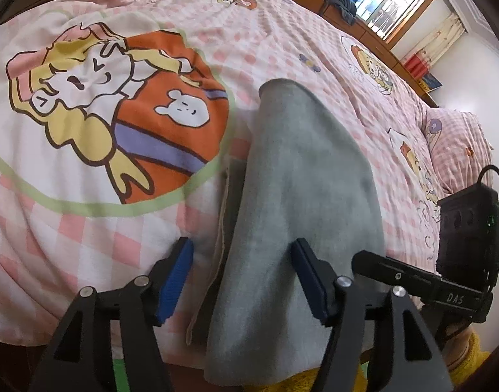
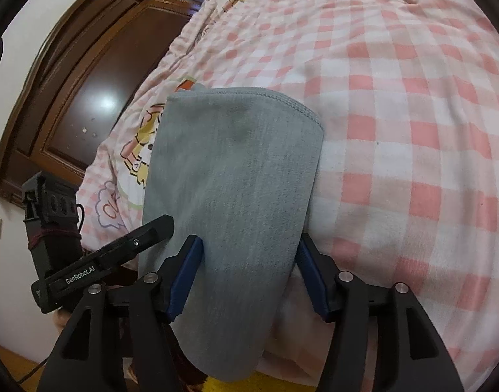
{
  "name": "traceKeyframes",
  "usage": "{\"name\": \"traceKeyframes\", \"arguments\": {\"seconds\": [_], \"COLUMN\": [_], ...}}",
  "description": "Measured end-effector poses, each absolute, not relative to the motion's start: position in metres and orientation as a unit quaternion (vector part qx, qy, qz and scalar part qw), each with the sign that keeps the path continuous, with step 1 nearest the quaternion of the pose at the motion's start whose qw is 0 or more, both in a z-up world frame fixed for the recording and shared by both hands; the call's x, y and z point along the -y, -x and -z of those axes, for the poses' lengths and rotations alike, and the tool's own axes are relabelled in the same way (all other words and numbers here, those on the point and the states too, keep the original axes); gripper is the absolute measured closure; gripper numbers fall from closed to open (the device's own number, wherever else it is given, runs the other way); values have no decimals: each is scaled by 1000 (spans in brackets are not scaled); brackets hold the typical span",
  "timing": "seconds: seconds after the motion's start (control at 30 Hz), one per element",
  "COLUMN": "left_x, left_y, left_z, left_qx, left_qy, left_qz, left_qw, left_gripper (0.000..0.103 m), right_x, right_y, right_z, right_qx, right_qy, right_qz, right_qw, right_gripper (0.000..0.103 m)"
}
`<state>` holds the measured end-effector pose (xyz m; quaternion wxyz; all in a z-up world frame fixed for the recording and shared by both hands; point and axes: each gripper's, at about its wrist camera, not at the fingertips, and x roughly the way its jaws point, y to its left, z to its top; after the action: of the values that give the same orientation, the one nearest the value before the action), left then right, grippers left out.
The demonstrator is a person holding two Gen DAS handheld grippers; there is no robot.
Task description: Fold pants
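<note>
The grey pants lie as a long narrow strip on the pink checked bedspread, running away from me, their near end hanging over the bed's edge. My left gripper is open, its blue pads either side of the strip's left edge; a pale inner lining shows there. In the right wrist view the pants end in a stitched hem far from me. My right gripper is open and straddles the strip near the bed's edge. Each gripper shows in the other's view, the right one and the left one.
A large cartoon print lies left of the pants. A pink checked pillow lies at the right end of the bed. A wooden ledge with books runs under the window. A dark wooden door stands beyond the bed.
</note>
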<state>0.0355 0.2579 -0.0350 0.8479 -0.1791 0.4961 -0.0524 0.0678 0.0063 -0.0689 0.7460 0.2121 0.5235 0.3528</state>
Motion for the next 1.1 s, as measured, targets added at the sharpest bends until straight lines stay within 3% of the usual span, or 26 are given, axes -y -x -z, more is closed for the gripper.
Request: {"name": "traceKeyframes", "arguments": {"seconds": [0.23,0.53,0.63,0.73,0.8,0.87,1.1], "left_x": [-255,-257,-259,-259,-258,-257,-260], "left_y": [-36,-33,-34,-34,-31,-28,-18], "left_z": [37,39,40,40,39,36,30], "left_qx": [-493,-480,-476,-473,-468,-461,-448], "left_qy": [177,192,199,201,203,215,251], "left_qz": [53,59,61,63,68,84,87], "left_qw": [850,854,854,856,857,857,854], "left_gripper": [34,34,33,34,41,59,71], "right_x": [-10,-17,-19,-21,-21,-21,-15], "right_y": [-64,-64,-65,-63,-61,-59,-52], "right_z": [62,60,59,54,48,43,21], "right_qx": [-518,-497,-495,-485,-479,-473,-457], "right_qy": [-191,-179,-178,-167,-163,-156,-132], "right_qz": [-341,-348,-346,-349,-350,-351,-359], "right_qw": [761,774,777,784,788,793,803], "right_gripper": [42,51,56,68,72,74,76]}}
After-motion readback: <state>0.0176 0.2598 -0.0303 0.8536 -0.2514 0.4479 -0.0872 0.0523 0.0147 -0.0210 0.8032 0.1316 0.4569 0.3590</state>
